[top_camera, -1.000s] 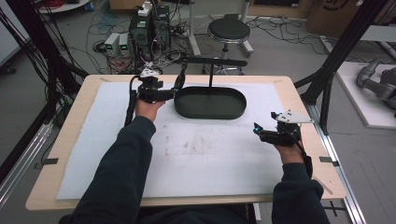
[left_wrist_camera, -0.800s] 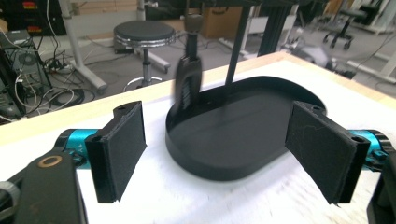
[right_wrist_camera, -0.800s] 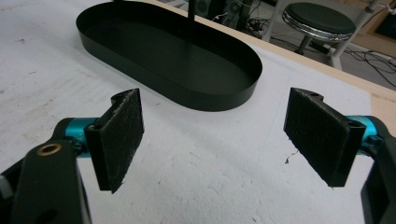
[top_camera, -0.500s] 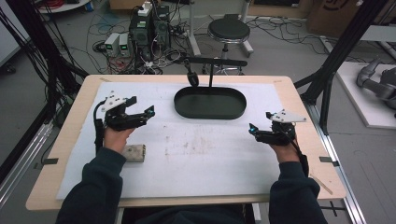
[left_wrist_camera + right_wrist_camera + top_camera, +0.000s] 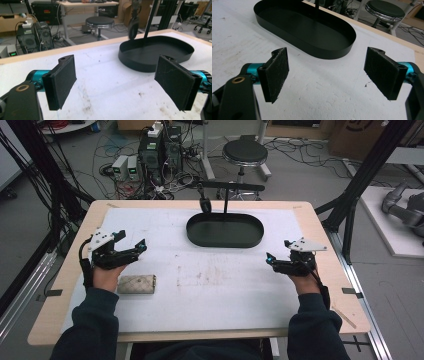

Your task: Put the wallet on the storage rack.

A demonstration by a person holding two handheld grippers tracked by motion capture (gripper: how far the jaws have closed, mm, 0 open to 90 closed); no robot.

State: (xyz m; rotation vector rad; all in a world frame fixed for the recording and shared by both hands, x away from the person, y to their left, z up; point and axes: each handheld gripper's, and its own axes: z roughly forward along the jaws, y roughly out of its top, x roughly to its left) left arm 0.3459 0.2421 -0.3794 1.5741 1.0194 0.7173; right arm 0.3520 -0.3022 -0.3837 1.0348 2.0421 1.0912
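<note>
One white mat (image 5: 210,285) | wooden table (image 5: 325,230) | cabled floor (image 5: 100,160)

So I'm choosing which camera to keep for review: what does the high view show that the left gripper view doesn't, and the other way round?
High view: the small beige quilted pouch lying on the white mat just beside the left tongs, the right tongs at the other side, both open and holding nothing, and both forearms.

Left gripper view: a close look at the left tongs' black pads, set wide apart with bare mat between them.

Both: the black oval tray with its upright stand, the round stool and the electronics on the floor behind the table.
</note>
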